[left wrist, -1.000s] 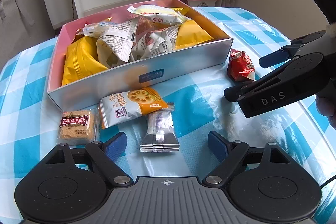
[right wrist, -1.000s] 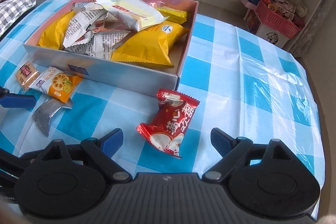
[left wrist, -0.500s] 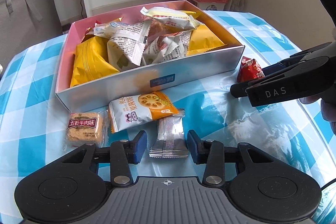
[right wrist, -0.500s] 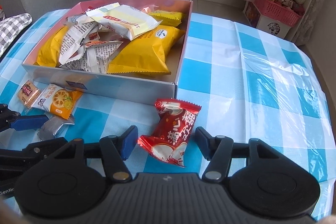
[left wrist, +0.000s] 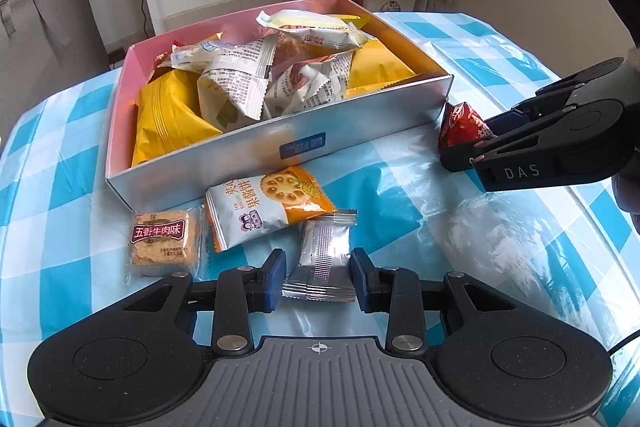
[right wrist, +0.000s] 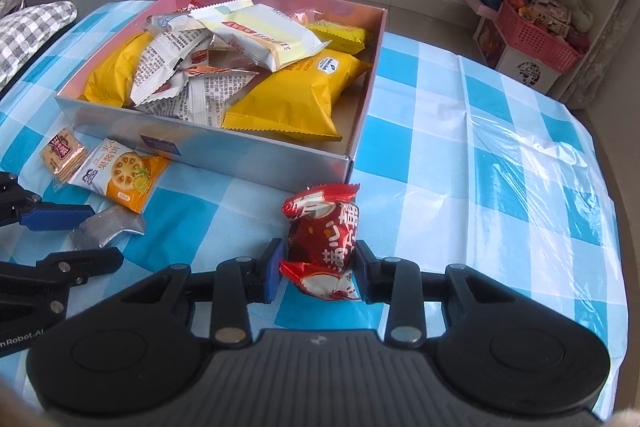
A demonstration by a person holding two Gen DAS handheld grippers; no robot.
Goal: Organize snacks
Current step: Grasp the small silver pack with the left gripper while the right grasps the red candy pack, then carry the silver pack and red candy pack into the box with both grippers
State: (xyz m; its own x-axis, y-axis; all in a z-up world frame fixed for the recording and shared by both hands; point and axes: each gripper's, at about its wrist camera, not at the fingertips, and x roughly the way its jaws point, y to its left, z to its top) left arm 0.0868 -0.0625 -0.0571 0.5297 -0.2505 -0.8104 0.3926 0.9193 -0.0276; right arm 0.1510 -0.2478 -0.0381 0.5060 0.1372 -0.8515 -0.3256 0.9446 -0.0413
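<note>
Left hand-held gripper (left wrist: 318, 277): pads closed against silver packet (left wrist: 322, 259), low on the worktop (left wrist: 400, 195).
Right hand-held gripper (right wrist: 318, 267): clamped on red packet (right wrist: 324, 239), near the box's corner.
Beyond: biscuit pack (left wrist: 268, 207) and meat cracker (left wrist: 160, 241) beside box (left wrist: 280, 143) full of snacks.
</note>
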